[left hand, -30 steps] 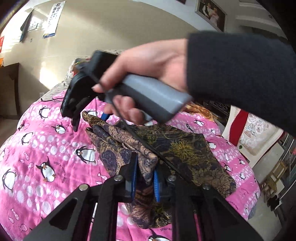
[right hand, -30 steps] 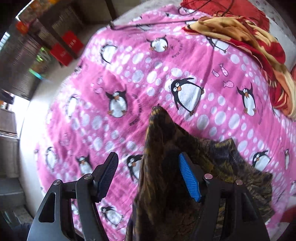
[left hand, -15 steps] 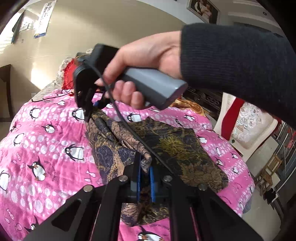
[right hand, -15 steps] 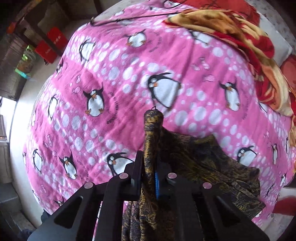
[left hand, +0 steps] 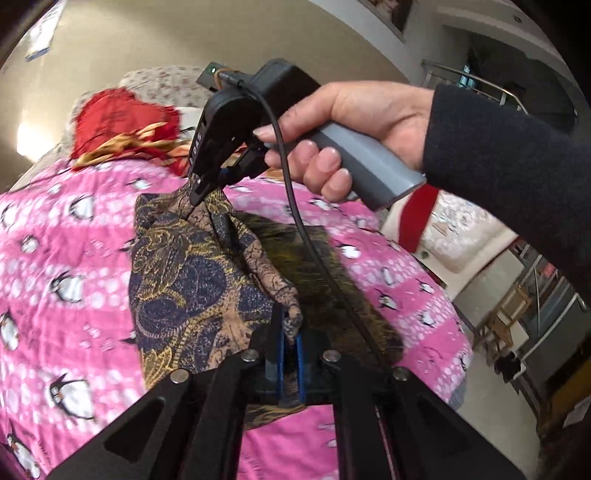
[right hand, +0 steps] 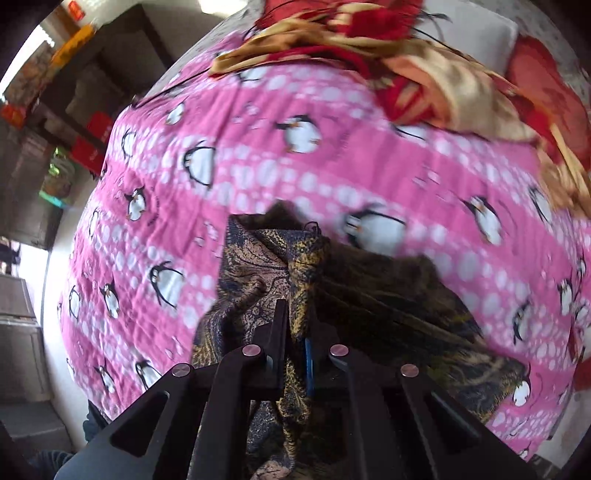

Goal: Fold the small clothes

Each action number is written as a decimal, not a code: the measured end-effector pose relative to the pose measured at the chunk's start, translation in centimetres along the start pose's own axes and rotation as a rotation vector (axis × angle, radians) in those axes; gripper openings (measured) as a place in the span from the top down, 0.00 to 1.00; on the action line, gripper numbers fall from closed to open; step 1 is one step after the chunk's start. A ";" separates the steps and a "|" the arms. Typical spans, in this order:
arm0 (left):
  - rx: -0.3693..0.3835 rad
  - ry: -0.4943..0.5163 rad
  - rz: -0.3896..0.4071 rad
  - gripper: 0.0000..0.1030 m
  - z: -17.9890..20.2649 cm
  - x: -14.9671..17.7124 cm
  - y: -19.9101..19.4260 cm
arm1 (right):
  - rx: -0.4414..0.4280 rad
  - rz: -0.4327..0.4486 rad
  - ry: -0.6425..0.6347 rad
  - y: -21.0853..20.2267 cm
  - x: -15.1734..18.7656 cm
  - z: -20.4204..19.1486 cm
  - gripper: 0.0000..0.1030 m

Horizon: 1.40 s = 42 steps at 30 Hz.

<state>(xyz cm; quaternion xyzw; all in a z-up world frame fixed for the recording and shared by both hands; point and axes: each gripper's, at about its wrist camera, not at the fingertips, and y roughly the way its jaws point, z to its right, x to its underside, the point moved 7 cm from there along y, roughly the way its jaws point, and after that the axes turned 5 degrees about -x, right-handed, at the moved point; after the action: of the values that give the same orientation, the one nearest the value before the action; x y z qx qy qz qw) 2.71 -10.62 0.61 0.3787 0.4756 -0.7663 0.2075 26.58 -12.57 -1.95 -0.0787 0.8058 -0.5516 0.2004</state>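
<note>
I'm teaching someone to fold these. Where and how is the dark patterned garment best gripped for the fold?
By its edge, at two spread points, coming down from above. The garment is thin and limp on the pink blanket, so pinched edge bunches lift cleanly. That is how it is held now: left gripper and right gripper are each shut on one bunch.

A pink bedspread with white dots and printed penguins (left hand: 55,266) covers the bed and fills most of both views. At the upper left of the left wrist view a crumpled red and gold blanket (left hand: 122,136) lies on it, and the same blanket crosses the upper right of the right wrist view. Behind it stands a beige wall (left hand: 155,40). A framed picture (left hand: 391,14) hangs at the top. At the right edge is a small wooden stool (left hand: 506,325).
</note>
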 end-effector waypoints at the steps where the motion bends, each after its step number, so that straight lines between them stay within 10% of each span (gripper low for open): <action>1: 0.014 0.015 -0.003 0.96 0.9 -0.2 0.2 | -0.002 0.006 0.006 -0.3 0.4 0.7 0.88; 12: 0.099 0.139 -0.072 0.96 10.6 -0.1 6.1 | -0.008 0.041 0.086 -3.4 4.7 11.0 0.88; 28: 0.116 0.142 -0.233 0.95 14.1 4.5 12.9 | 0.015 0.096 0.175 -0.8 8.8 18.9 0.87; 35: 0.167 0.124 -0.295 0.77 14.4 5.9 12.6 | 0.010 0.230 0.165 -1.1 9.9 19.0 0.87; 42: 0.186 0.095 -0.255 0.57 10.2 5.5 4.6 | -0.036 0.567 0.110 -11.7 14.3 15.7 0.77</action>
<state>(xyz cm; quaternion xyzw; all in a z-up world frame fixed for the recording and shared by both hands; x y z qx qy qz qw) -1.54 -21.54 -3.67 0.3685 0.4561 -0.8085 0.0501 18.95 -35.36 0.54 0.1760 0.8151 -0.4626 0.3011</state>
